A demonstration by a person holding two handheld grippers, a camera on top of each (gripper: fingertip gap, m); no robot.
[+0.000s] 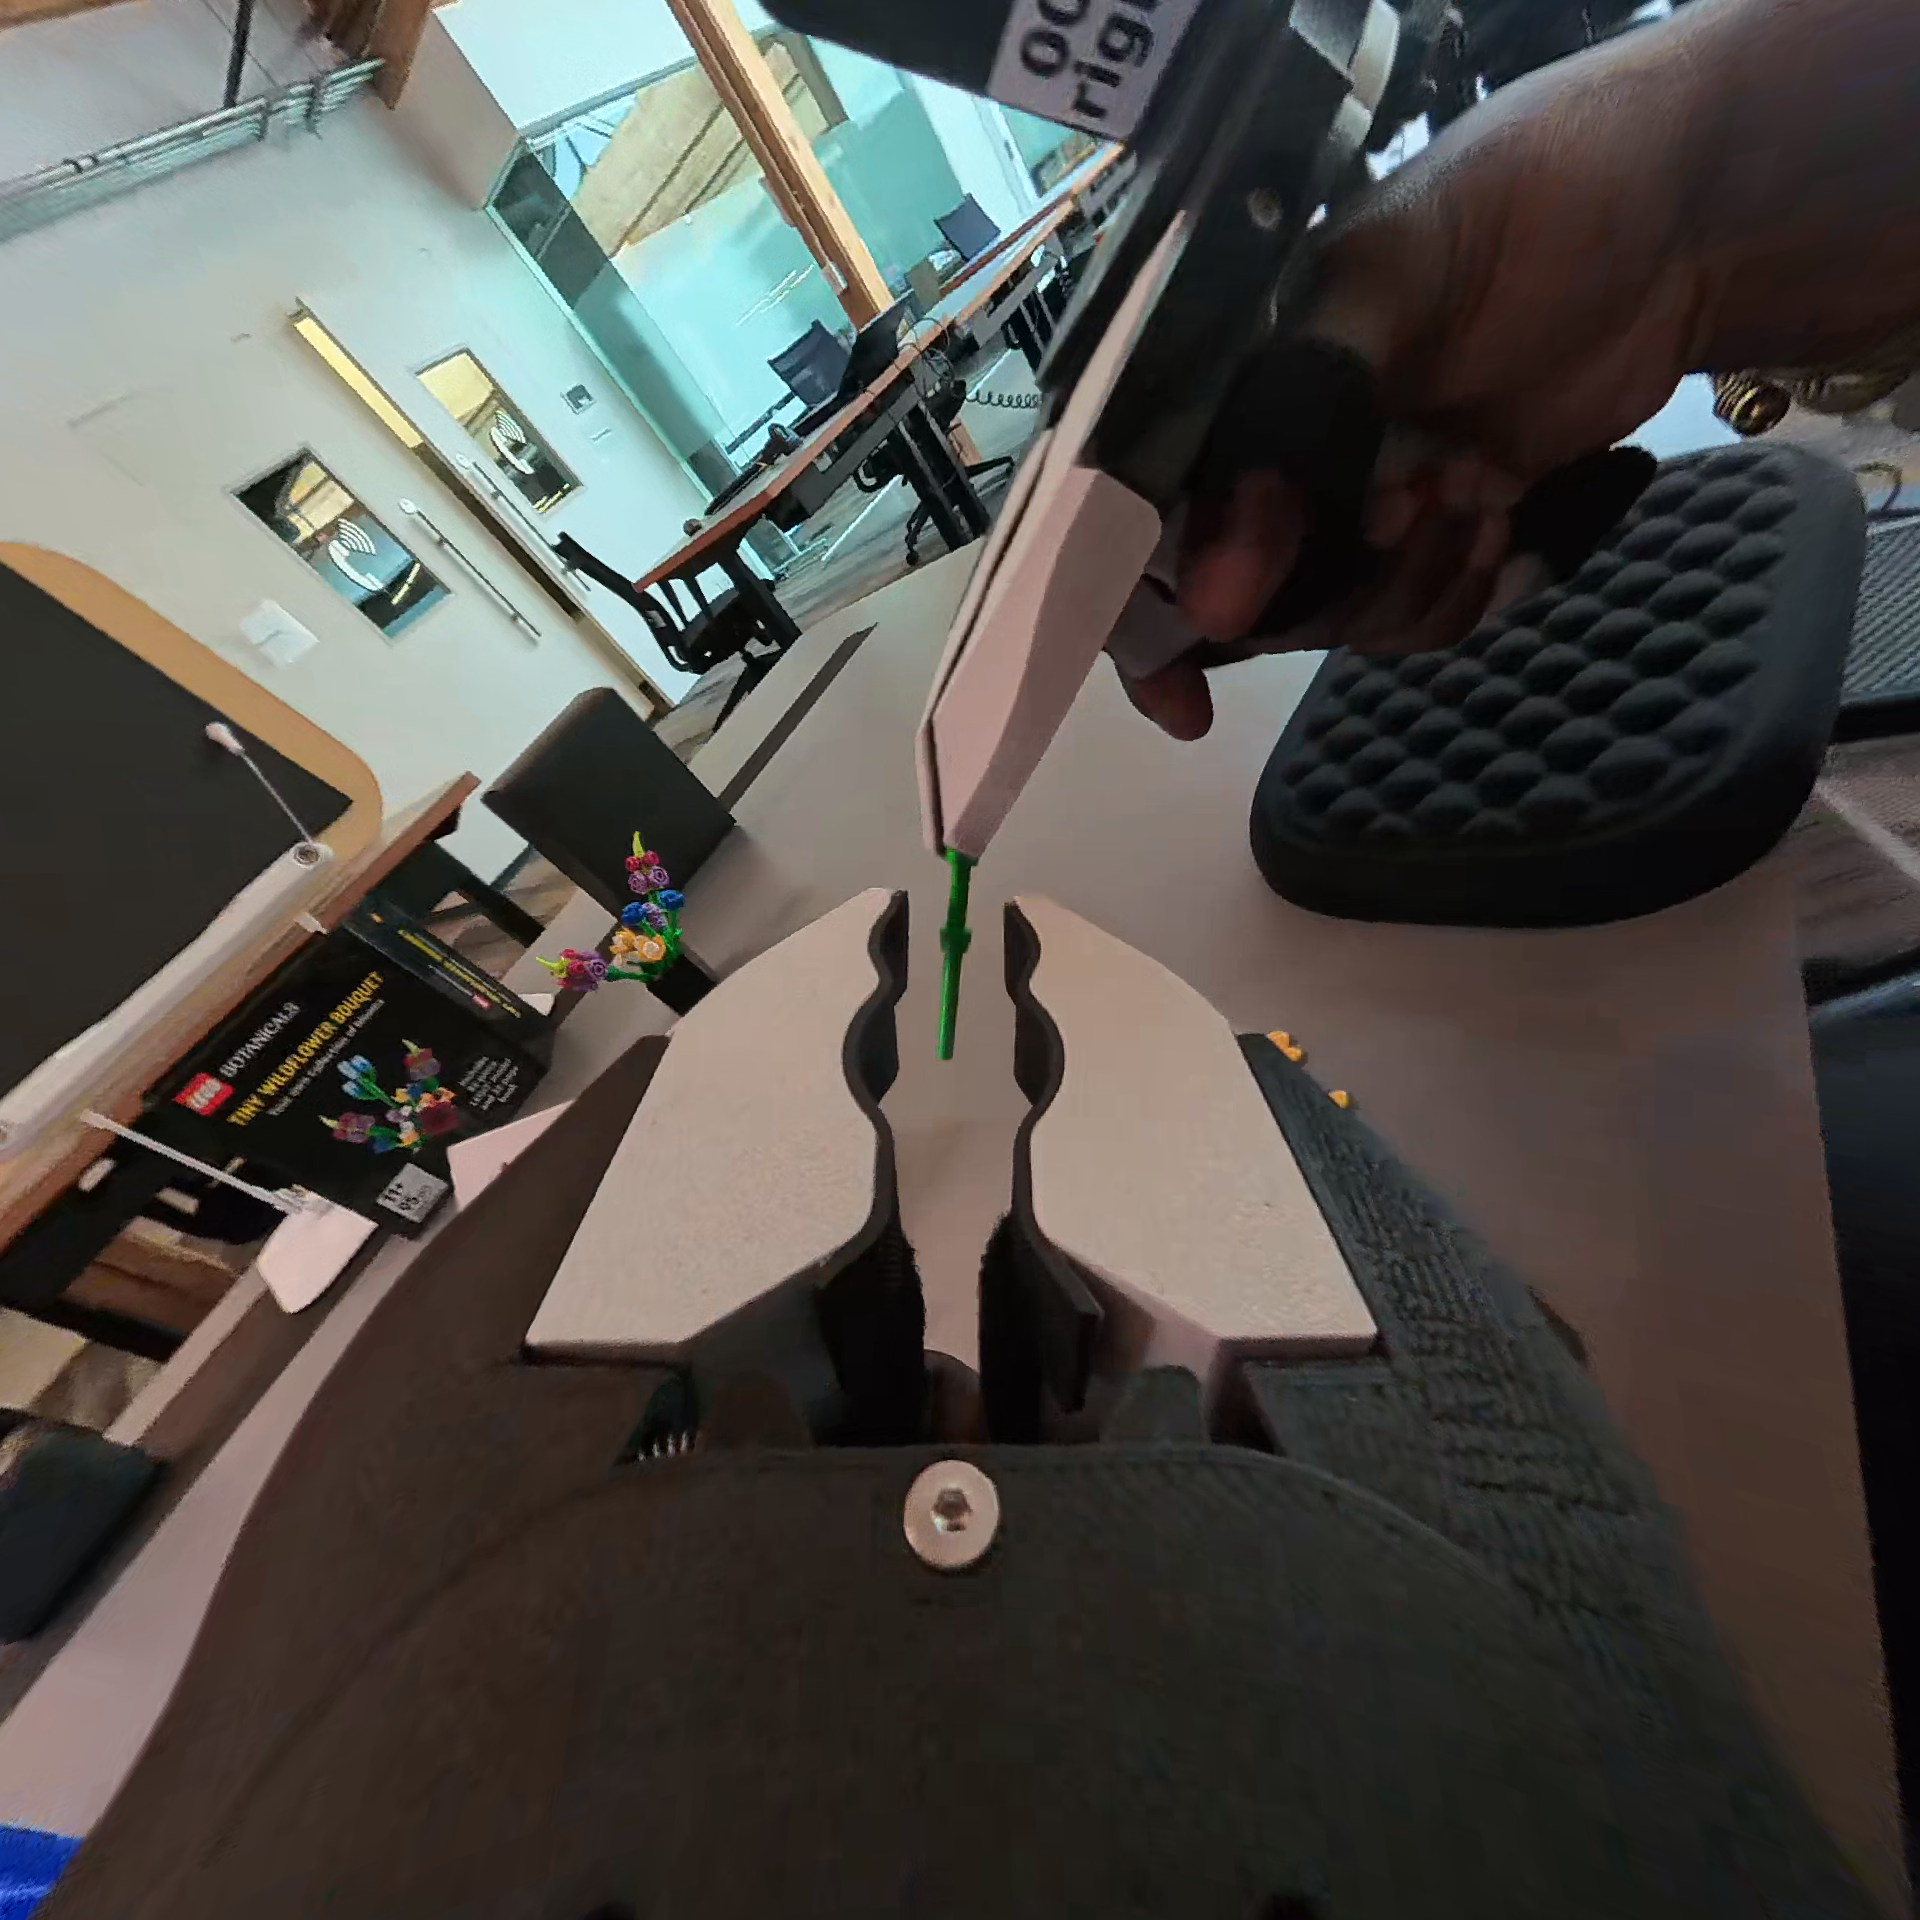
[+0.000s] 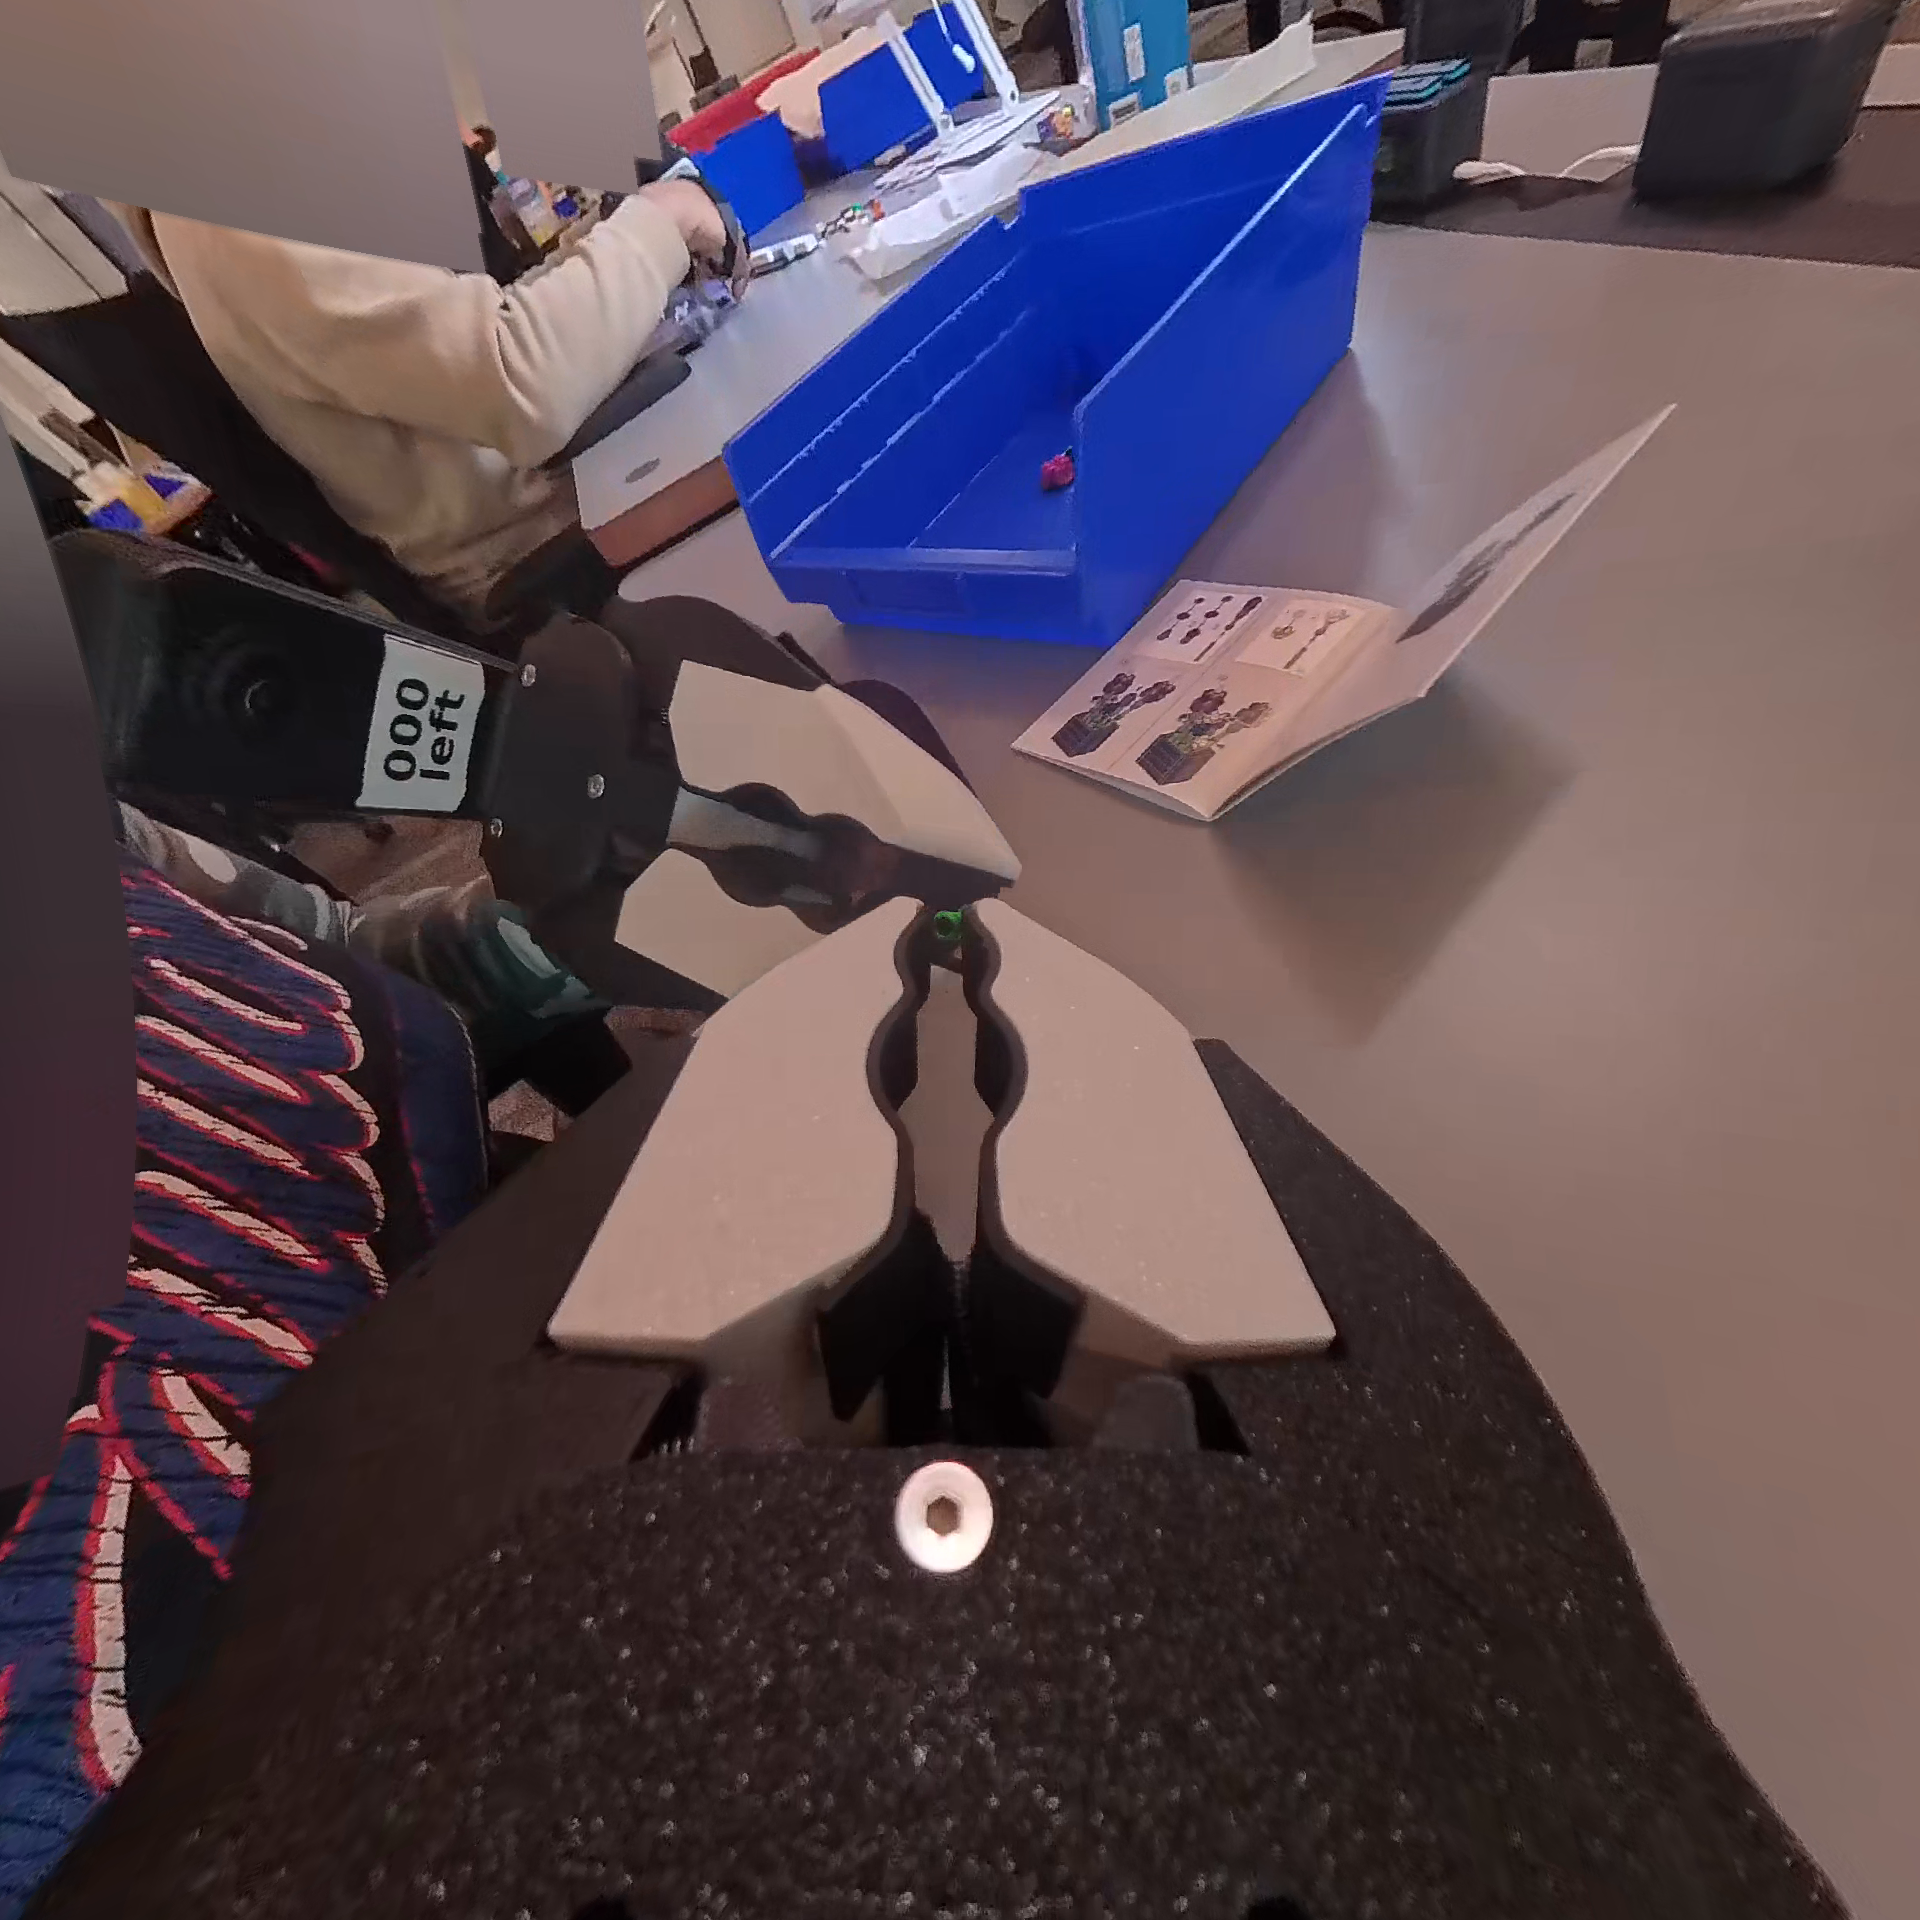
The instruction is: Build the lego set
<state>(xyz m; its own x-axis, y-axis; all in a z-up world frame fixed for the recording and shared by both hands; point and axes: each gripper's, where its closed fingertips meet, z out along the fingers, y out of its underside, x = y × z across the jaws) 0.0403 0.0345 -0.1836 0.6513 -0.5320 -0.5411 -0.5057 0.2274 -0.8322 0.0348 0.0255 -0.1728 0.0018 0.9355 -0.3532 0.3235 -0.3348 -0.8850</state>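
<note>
A thin green Lego stem (image 1: 952, 961) hangs tip-down from my right gripper (image 1: 943, 844), which comes in from the upper right and is shut on the stem's top end. My left gripper (image 1: 956, 925) is open, and the stem's lower part hangs in the gap between its two fingertips without touching either. In the right wrist view my right gripper (image 2: 945, 923) pinches the stem (image 2: 945, 925), seen end-on as a small green dot. The left gripper (image 2: 987, 883) reaches in from the left, its tips right at the stem.
A small built flower bouquet (image 1: 644, 925) and the black set box (image 1: 353, 1081) stand at the left. A black dimpled pad (image 1: 1558, 686) lies at the right. A blue bin (image 2: 1226, 312) holding a small pink piece (image 2: 1058, 473), an open instruction booklet (image 2: 1299, 665) and a seated person's cream sleeve (image 2: 416, 364) lie beyond. Both grippers' tips are close together, under 4 cm apart.
</note>
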